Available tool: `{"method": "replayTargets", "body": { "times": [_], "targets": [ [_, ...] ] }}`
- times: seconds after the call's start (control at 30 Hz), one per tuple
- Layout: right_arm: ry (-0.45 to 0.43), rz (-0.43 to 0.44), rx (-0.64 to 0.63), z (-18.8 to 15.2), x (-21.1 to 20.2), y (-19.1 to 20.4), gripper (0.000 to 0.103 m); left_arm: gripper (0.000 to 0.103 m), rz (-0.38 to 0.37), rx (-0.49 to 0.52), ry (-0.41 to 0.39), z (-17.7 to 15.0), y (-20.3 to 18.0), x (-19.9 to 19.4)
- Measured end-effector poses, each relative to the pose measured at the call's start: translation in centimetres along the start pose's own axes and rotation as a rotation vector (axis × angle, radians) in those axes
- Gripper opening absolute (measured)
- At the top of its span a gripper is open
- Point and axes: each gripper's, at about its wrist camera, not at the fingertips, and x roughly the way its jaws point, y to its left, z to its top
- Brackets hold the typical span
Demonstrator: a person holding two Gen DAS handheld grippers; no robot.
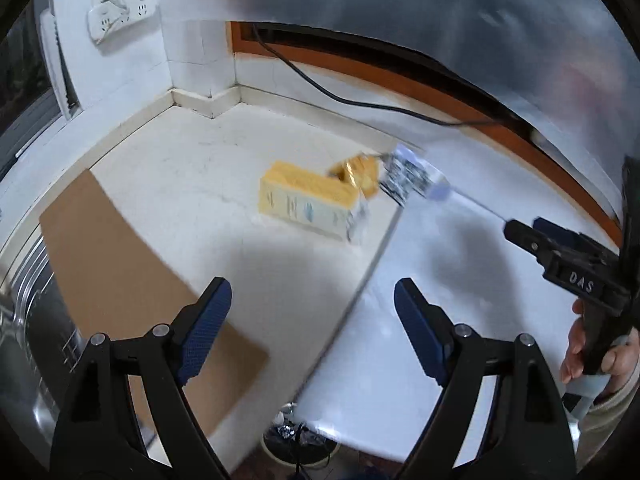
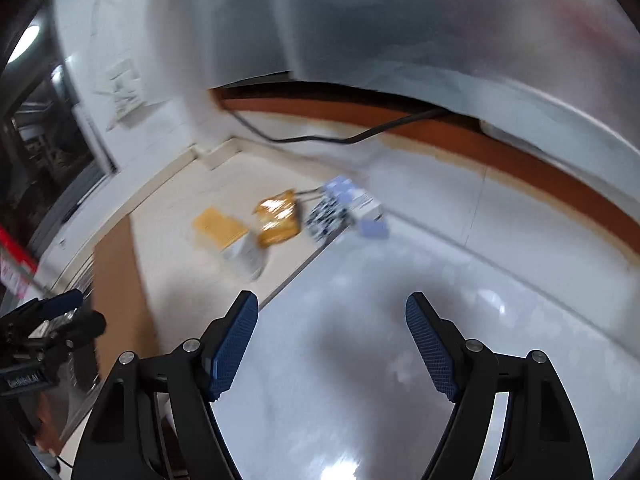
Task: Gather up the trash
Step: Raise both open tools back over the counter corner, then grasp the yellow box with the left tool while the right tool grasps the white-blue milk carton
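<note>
Three pieces of trash lie in a row on the counter: a yellow and white carton (image 1: 312, 204) (image 2: 230, 240), a crumpled orange wrapper (image 1: 358, 170) (image 2: 278, 216) and a black-and-white patterned box with a lilac end (image 1: 412, 176) (image 2: 344, 210). My left gripper (image 1: 312, 320) is open and empty, well short of the carton. My right gripper (image 2: 332, 344) is open and empty above the white surface; it also shows in the left wrist view (image 1: 532, 236).
A brown cardboard sheet (image 1: 132, 272) (image 2: 120, 292) lies at the left beside a metal sink (image 1: 24, 320). A black cable (image 1: 360, 100) (image 2: 340, 138) runs along the back wall. A wall socket (image 1: 116, 12) sits upper left. A bin (image 1: 296, 436) stands below the counter edge.
</note>
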Motion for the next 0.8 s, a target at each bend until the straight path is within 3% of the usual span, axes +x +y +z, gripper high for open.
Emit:
{"method": "replayTargets", "body": {
  "times": [0.2,0.4,0.67,0.8],
  "targets": [
    [0.014,-0.083,0.050,3.7,6.8,-3.3,0.073,0.082,0.000,-0.165,0.037,4.9,2.4,7.4],
    [0.010,-0.110,0.096,5.6,11.2,-4.8,0.070,0.082,0.005,-0.289,0.044,6.9,3.8,12.7],
    [-0.020,-0.135,0.063,6.6,13.3,-3.2,0.069,0.082,0.066,-0.325,0.090,7.7,2.8,18.1],
    [-0.020,-0.148,0.063,7.1,15.0,-3.0,0.064,0.082,0.076,-0.356,0.097,7.6,2.8,19.8]
  ]
}}
